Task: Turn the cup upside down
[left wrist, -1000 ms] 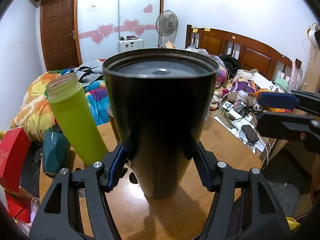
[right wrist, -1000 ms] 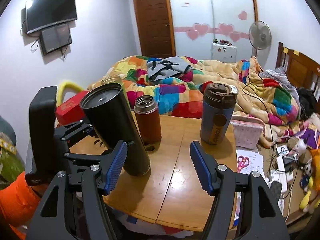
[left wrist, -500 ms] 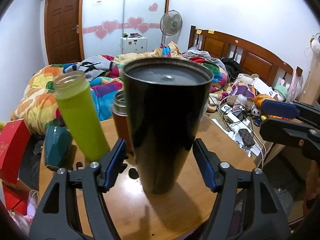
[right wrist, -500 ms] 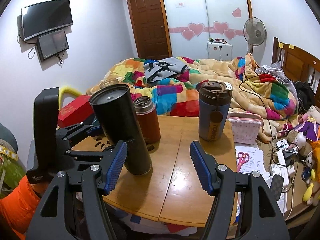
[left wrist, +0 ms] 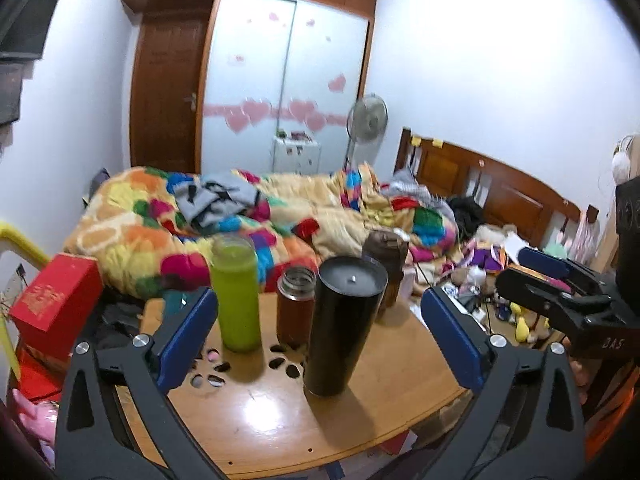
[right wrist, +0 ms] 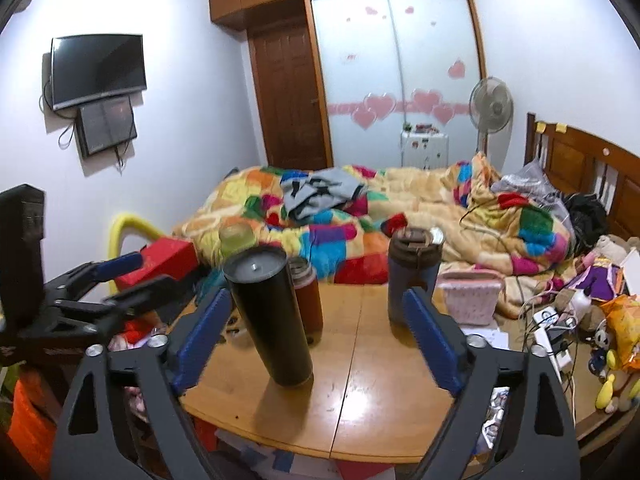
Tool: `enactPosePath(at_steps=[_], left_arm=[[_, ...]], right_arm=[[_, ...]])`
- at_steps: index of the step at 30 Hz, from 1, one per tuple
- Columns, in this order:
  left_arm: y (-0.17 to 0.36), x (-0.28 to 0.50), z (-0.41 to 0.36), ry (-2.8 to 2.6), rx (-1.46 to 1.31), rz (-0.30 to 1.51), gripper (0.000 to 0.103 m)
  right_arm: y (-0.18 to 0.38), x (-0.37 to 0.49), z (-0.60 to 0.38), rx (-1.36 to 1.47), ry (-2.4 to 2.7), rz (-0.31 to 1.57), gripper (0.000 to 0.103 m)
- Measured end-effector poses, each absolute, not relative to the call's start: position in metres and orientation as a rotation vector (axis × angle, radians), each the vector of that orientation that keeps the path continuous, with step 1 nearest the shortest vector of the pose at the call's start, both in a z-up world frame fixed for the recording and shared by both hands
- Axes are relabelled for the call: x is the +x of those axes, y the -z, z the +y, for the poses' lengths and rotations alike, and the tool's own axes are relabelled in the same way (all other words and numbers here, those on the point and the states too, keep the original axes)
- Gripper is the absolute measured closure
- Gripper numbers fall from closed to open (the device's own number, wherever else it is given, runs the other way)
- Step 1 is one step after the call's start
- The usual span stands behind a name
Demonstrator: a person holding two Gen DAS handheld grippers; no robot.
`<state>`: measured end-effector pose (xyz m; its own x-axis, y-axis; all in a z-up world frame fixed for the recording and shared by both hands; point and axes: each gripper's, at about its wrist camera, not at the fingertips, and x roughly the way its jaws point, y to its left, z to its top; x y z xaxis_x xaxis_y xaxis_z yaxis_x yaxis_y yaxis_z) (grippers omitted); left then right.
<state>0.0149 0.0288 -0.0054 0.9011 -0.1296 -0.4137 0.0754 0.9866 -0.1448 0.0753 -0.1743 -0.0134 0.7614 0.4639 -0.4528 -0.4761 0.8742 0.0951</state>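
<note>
A tall black cup (left wrist: 340,328) stands upside down on the round wooden table (left wrist: 280,412), its flat base facing up. It also shows in the right wrist view (right wrist: 272,316). My left gripper (left wrist: 320,340) is open and empty, pulled back from the cup, which stands free between its blue pads. My right gripper (right wrist: 316,338) is open and empty, back from the table edge, with the cup ahead on its left. The left gripper shows at the left of the right wrist view (right wrist: 120,276).
A green bottle (left wrist: 236,292), a brown flask (left wrist: 294,304) and a blue-brown travel mug (right wrist: 414,280) stand behind the cup. A red box (left wrist: 56,300) sits left of the table. A pink pouch (right wrist: 470,296) lies at the right. A bed with a colourful quilt (right wrist: 400,216) is beyond.
My left gripper let go of the black cup, opened wide and pulled back and up from it. The right gripper also drew back. The cup stays standing on the table.
</note>
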Motion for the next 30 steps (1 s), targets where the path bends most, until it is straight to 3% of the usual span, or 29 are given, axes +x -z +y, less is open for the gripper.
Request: enactPosePath(at_steps=[2, 10, 30], left_arm=[[-0.004, 0.005, 0.028, 0.094, -0.115, 0.409, 0.000], [-0.017, -0.023, 0.021, 0.058, -0.093, 0.345, 0.000], [-0.017, -0.032, 0.014, 0.052, -0.074, 0.332, 0.000]], right_arm=[[0.005, 0.067, -0.175, -0.015, -0.499, 0.449, 0.000], [-0.021, 0.039, -0.175, -0.002, -0.508, 0.373, 0.000], [-0.014, 0.035, -0.176, -0.014, -0.501, 0.394, 0.000]])
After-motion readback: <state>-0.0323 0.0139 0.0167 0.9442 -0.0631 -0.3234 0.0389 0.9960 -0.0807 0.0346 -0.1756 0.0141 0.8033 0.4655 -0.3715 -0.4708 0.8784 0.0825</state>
